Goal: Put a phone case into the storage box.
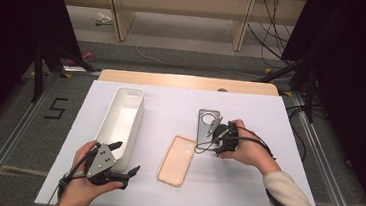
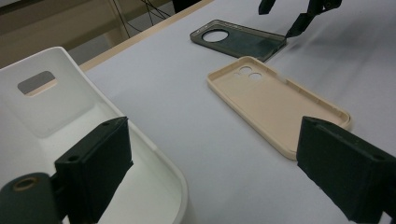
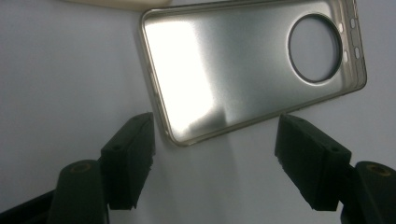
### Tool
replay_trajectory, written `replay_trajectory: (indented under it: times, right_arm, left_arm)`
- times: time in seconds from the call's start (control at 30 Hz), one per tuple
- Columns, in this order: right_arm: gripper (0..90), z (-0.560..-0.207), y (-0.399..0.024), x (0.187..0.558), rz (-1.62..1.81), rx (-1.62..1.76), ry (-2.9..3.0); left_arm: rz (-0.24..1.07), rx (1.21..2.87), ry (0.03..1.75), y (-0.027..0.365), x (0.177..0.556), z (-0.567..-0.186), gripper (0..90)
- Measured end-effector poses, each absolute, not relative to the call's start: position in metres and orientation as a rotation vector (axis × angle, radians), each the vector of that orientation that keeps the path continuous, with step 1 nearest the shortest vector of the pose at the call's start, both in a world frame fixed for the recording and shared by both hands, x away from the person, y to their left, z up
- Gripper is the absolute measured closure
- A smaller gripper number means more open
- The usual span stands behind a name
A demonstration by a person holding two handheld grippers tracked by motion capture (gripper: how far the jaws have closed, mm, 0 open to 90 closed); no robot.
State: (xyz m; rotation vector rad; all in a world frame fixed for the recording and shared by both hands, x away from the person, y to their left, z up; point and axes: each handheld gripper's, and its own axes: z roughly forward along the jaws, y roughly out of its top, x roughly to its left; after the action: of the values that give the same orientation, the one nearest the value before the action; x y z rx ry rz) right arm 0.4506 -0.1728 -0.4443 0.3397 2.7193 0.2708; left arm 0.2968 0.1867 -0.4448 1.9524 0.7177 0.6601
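We note the right gripper [image 3: 215, 158], jaws wide and empty, nearer the smoky translucent phone case [image 3: 252, 70], whose near short end lies at 12 o'clock, long axis slanting away toward 1 o'clock.

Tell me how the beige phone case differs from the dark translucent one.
The beige opaque phone case has two small round camera holes; the dark translucent phone case has one large circular cutout. The beige case lies nearer the white plastic bin, untouched; the dark one sits at the open right tongs. Both lie flat, inner side up.
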Motion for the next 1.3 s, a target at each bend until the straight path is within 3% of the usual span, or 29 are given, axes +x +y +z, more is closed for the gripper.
replay_trajectory:
  times: [0.73, 1.3]
  right_arm:
    - [35.5, -0.456, -0.138, 0.460, 0.080, 0.162, 2.791]
    - [65.7, -0.456, -0.128, 0.459, 0.015, 0.073, 2.882]
  left_arm:
    - [0.647, 1.953, 0.713, 0.186, 0.296, -0.445, 9.8]
    - [0.639, 1.956, 0.707, 0.184, 0.296, -0.445, 9.8]
